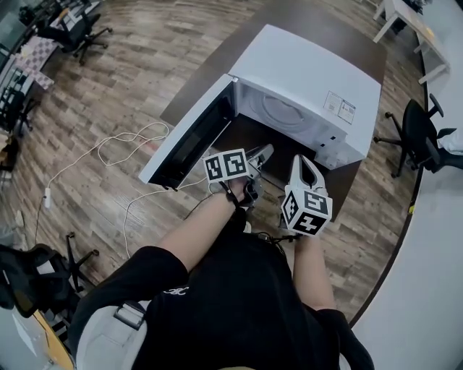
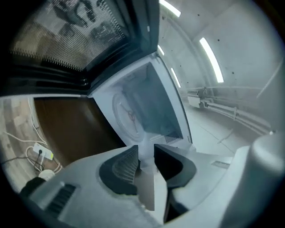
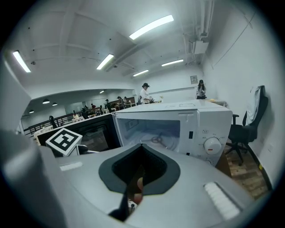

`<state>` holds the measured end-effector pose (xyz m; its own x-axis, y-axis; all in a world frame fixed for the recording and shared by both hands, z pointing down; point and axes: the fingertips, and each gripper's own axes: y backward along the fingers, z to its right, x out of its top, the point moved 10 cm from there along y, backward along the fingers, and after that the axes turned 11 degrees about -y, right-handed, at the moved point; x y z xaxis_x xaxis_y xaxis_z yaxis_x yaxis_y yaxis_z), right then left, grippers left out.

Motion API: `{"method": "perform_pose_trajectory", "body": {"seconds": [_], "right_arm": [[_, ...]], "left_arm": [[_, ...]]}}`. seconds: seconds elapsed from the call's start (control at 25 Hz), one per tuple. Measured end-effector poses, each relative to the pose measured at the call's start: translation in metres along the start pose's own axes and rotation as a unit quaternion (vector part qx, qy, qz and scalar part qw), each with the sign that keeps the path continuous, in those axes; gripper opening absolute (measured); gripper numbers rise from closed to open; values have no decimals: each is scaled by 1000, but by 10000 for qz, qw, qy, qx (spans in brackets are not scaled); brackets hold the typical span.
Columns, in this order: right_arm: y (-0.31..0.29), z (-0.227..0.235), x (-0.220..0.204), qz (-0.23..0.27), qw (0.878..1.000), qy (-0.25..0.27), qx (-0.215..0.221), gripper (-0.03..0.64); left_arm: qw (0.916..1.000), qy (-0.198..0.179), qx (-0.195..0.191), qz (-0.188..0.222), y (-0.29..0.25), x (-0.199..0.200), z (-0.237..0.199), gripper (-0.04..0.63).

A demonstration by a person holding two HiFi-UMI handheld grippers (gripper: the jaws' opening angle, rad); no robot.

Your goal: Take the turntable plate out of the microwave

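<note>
The white microwave (image 1: 307, 79) stands on a dark table (image 1: 318, 22) with its door (image 1: 189, 137) swung open to the left. The round glass turntable plate (image 1: 283, 113) lies flat on the floor of the cavity. My left gripper (image 1: 262, 154) hovers in front of the opening, rolled over, and is open with nothing between its fingers. In the left gripper view the plate (image 2: 128, 116) shows beyond the parted jaws. My right gripper (image 1: 301, 162) is shut and empty, just right of the left one and short of the cavity. The right gripper view shows the plate (image 3: 159, 140) straight ahead.
A white cable (image 1: 119, 144) loops over the wooden floor left of the table, near a power strip (image 2: 41, 154). Black office chairs (image 1: 418, 137) stand to the right, with a white desk (image 1: 405, 20) at the far right. Several people stand far off in the room.
</note>
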<state>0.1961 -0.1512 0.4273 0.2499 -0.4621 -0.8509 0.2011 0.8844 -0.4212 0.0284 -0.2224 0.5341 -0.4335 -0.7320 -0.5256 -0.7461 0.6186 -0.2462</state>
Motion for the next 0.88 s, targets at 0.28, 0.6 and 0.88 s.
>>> {"method": "perform_pose_trajectory", "body": {"seconds": [0.28, 0.6, 0.88], "right_arm": [[-13, 5, 0, -183, 9996, 185, -131, 6], [-13, 16, 0, -302, 9985, 237, -382, 6], [-17, 28, 2, -297, 9976, 194, -595, 6]], "left_arm": [[9924, 1218, -77, 162, -35, -8, -46, 124], [9776, 2063, -14, 407, -68, 4, -75, 138], [9716, 2330, 112, 409, -88, 7, -89, 144]]}}
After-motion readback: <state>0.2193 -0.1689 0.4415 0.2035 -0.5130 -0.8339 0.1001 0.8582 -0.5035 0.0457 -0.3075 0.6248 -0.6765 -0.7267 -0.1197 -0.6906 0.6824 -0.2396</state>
